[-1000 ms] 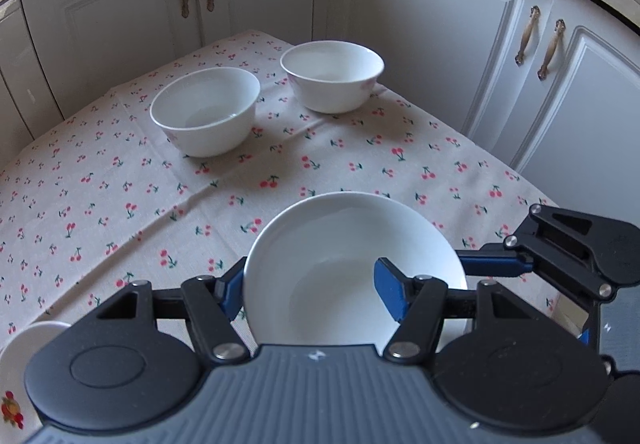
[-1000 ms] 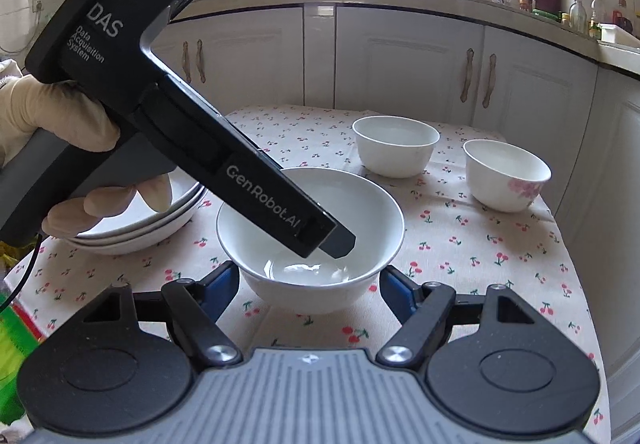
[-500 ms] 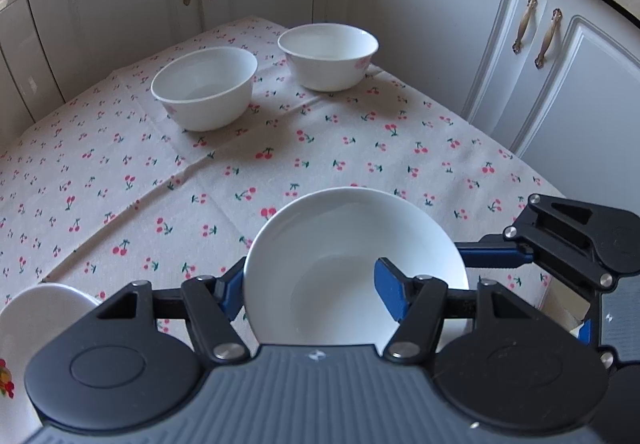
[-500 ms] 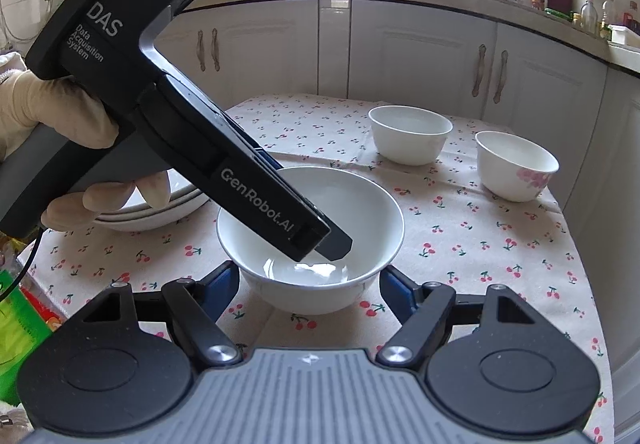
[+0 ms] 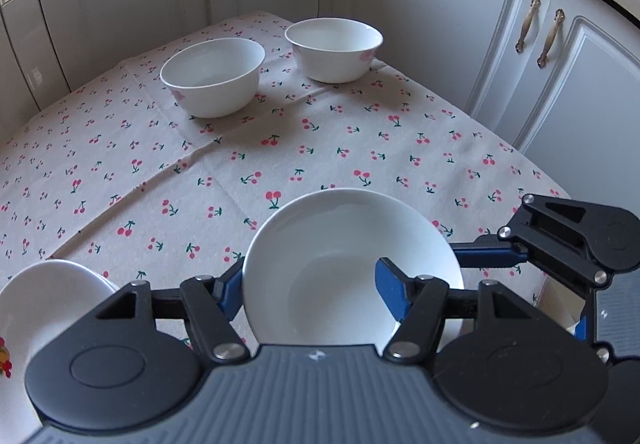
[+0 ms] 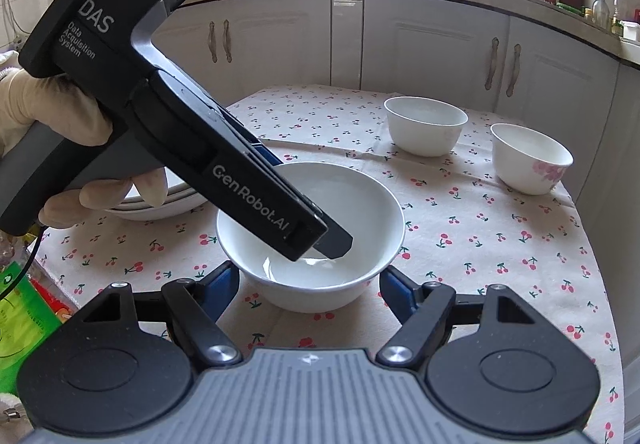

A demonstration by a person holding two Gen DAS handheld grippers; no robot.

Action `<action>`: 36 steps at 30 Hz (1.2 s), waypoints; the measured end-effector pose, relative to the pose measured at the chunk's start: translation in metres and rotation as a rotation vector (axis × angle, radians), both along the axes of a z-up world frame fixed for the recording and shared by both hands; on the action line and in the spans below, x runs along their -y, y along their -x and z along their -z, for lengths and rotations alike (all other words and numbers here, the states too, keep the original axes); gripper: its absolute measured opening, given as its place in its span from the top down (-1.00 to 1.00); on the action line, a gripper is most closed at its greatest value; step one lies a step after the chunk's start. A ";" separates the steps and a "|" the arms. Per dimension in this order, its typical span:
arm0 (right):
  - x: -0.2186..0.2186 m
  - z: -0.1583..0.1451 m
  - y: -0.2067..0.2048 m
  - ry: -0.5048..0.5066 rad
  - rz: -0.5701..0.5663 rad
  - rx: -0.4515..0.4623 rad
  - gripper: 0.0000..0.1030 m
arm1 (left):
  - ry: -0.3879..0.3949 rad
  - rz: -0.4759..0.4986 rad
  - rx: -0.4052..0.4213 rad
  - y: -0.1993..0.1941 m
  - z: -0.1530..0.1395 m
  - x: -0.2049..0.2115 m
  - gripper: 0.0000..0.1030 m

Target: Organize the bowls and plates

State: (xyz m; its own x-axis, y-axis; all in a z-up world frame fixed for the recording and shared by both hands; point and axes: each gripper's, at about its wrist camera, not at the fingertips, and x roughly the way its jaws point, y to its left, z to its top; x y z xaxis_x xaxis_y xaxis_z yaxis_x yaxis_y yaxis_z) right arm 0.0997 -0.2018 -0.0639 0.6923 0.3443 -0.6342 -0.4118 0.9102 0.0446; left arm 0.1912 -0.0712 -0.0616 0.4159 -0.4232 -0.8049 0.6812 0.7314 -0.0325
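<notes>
A wide white bowl (image 5: 348,264) (image 6: 320,240) is held above the cherry-print tablecloth (image 5: 280,147). My left gripper (image 5: 310,290) is shut on its rim, one blue finger (image 5: 392,290) inside the bowl and the other outside it; in the right wrist view its tip (image 6: 332,240) reaches into the bowl. My right gripper (image 6: 310,290) is open, its fingers on either side of the bowl's near side, apart from it. Two smaller white bowls (image 5: 214,75) (image 5: 334,47) stand at the far end. Stacked white plates (image 6: 160,203) lie left of the bowl.
White kitchen cabinets (image 5: 420,23) surround the table. The table's right edge (image 5: 520,159) falls off close to the bowls. Green packaging (image 6: 16,308) lies off the left corner. A plate rim (image 5: 40,284) shows at lower left in the left wrist view.
The left gripper has lifted the wide bowl and drawn it slightly back from the two small bowls. The right gripper stays open near it.
</notes>
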 end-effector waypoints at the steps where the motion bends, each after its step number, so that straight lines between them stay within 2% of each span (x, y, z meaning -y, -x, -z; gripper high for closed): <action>1: 0.000 0.000 0.000 0.001 -0.001 0.000 -0.58 | 0.001 -0.001 -0.001 0.000 0.000 -0.001 -0.27; 9: -0.002 0.000 0.001 0.008 -0.002 0.003 -0.58 | 0.014 -0.007 -0.001 0.000 0.002 -0.003 -0.28; 11: -0.002 -0.001 0.001 0.009 0.003 0.001 -0.59 | 0.017 -0.004 -0.003 0.000 0.003 -0.003 -0.35; 12: -0.002 -0.001 0.000 0.002 0.001 -0.002 -0.67 | 0.023 -0.001 -0.005 0.000 0.003 -0.004 -0.52; 13: -0.001 -0.002 0.001 -0.011 -0.003 0.001 -0.89 | 0.025 0.000 -0.001 0.000 0.003 -0.004 -0.68; 15: -0.001 -0.005 0.004 -0.025 -0.007 0.022 -1.00 | 0.028 0.006 0.028 0.004 0.000 -0.004 -0.74; 25: 0.003 -0.014 0.004 -0.022 0.008 0.044 -1.00 | 0.074 -0.011 0.091 0.009 -0.018 -0.012 -0.84; 36: 0.032 -0.031 -0.001 0.067 0.087 0.112 -1.00 | 0.109 -0.017 0.151 0.012 -0.036 -0.023 -0.85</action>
State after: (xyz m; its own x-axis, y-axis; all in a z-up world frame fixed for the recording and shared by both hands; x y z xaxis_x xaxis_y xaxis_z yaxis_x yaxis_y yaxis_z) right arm 0.1006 -0.2334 -0.0328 0.7851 0.2395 -0.5712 -0.3306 0.9419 -0.0595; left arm 0.1787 -0.0485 -0.0252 0.5364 -0.4966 -0.6824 0.6721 0.7404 -0.0106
